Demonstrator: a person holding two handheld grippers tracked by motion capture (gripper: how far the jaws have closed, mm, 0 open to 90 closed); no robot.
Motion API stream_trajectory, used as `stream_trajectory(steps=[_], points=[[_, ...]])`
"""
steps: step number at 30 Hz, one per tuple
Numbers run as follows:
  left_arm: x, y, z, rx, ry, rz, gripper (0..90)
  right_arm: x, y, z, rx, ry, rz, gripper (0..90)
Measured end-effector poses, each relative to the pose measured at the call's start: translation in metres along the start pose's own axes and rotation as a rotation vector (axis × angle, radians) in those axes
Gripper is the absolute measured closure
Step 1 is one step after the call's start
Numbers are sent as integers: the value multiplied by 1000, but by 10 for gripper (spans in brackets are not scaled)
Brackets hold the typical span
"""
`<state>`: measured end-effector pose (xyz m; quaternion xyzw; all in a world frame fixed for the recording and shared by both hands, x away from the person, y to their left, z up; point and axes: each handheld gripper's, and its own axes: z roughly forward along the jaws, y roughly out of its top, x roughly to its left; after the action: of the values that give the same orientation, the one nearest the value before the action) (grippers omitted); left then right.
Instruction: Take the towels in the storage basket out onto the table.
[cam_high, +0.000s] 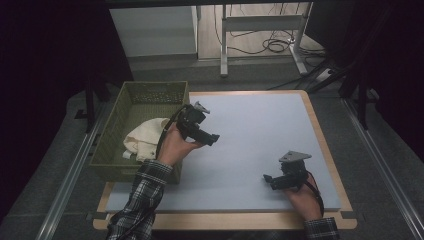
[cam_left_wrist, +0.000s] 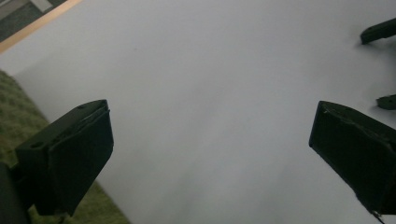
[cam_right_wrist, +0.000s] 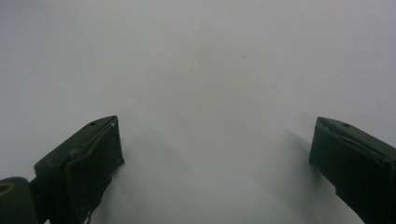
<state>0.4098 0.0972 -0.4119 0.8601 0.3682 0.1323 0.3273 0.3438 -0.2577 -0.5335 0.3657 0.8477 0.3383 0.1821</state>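
We hold both claws spread and empty: left gripper (cam_high: 204, 131) beside the green basket (cam_high: 131, 101), right gripper (cam_high: 276, 179) at five o'clock on the mat (cam_high: 260, 135). The cream cloth (cam_high: 145, 137), at nine o'clock inside the basket, looks soft and light; we judge a raised fold the best place to pinch.

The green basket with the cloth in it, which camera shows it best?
The high view: the whole green basket sits at the table's left edge with the cream cloth inside. The left gripper view catches just a strip of its green weave at the lower left; the right gripper view looks at bare tabletop.
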Motion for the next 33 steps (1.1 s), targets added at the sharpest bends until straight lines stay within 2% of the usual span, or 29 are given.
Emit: stream_trajectory(steps=[7, 15, 21, 27, 33], points=[[29, -8, -11, 18, 57, -47, 6, 0, 0, 0, 0, 0, -1, 26], [55, -20, -19, 32, 99, -92, 12, 0, 0, 0, 0, 0, -1, 26], [72, -32, -29, 41, 131, -124, 15, 0, 0, 0, 0, 0, -1, 26], [85, -40, -40, 28, 151, -151, 20, 0, 0, 0, 0, 0, 0, 26], [97, -52, -40, 36, 175, -175, 14, 0, 0, 0, 1, 0, 0, 25]])
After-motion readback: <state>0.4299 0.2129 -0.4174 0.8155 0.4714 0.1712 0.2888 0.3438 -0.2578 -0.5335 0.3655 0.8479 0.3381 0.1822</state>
